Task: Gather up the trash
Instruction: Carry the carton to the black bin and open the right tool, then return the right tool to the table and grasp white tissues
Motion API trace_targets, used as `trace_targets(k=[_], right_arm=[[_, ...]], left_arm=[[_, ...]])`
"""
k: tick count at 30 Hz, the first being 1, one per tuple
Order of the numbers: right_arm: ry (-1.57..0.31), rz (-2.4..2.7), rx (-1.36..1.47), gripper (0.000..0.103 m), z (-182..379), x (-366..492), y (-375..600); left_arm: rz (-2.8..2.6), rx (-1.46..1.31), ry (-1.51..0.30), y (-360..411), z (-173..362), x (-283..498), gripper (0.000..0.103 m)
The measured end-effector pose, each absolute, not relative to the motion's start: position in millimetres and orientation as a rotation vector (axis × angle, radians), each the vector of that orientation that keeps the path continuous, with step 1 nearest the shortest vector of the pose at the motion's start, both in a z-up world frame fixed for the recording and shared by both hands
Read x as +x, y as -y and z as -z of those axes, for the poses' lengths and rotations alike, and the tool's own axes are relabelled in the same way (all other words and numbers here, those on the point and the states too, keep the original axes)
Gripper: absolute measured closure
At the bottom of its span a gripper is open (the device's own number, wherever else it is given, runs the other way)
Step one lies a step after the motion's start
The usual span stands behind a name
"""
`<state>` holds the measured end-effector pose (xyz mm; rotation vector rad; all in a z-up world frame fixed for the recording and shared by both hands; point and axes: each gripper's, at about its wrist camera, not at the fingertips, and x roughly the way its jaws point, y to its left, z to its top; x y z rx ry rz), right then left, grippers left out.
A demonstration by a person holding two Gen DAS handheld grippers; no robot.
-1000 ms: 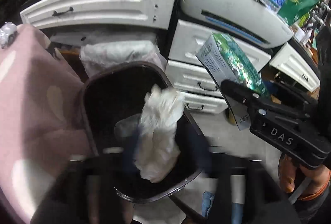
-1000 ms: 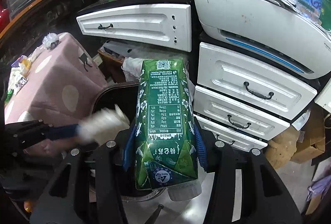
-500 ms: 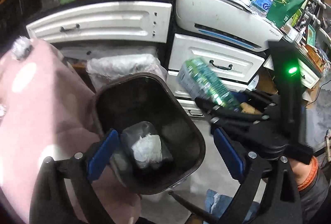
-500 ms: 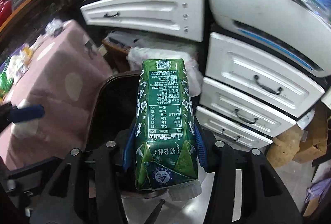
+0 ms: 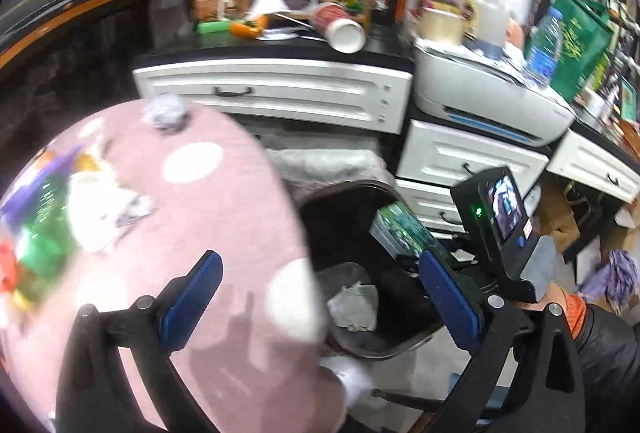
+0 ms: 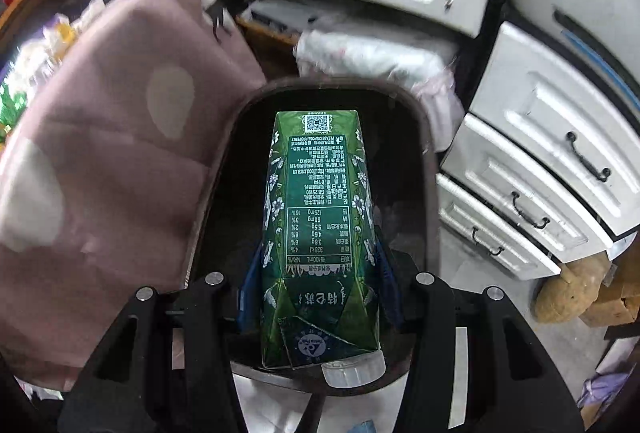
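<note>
Right claw: the right gripper [image 6: 320, 297] is pinching the green carton [image 6: 318, 229] low on its body, blue pads flat on both side faces, white cap end nearest the camera at 6 o'clock.
Carton spot: it points down into the mouth of the dark bin [image 6: 428, 169], far end toward 12 o'clock, sitting inside the rim line.
Room around it: decent gap to the bin wall at 3 and 9 o'clock, more dark space past the top edge at 12.
Left claw: the left gripper [image 5: 316, 307] is spread wide and still opening, nothing between its pads [image 5: 192, 299].
Under left claw: the edge of the pink spotted cloth [image 5: 208, 217] cuts through at about 6 o'clock, with the bin's rim just past it at 3.
In the bin: a crumpled white wad [image 5: 354, 307] lies on the bottom.
Edges nearby: white drawers [image 6: 532, 189] crowd the bin at 3 o'clock, a plastic-wrapped bundle [image 6: 372, 57] sits at 12.
</note>
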<state>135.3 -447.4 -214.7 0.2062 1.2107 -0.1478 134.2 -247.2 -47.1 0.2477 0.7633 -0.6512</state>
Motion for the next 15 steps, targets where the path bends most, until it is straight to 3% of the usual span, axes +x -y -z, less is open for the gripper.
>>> trace_targets(k=[10,13,15], right_arm=[[-1.368,0.164,0.205,0.053,274.8,155.9,439.3],[-1.371,0.178,0.209,0.041,276.7,156.6,439.7],[-1.367,0.186,0.209,0.041,274.1,155.5,439.3]], left_arm=[[0.522,0.19,-0.794,177.7,54.9,145.6,0.006],[0.498,0.176,-0.806,164.3,60.9,146.0,0.006],[0.481,0.162,-0.818,155.0,65.4,146.4,0.006]])
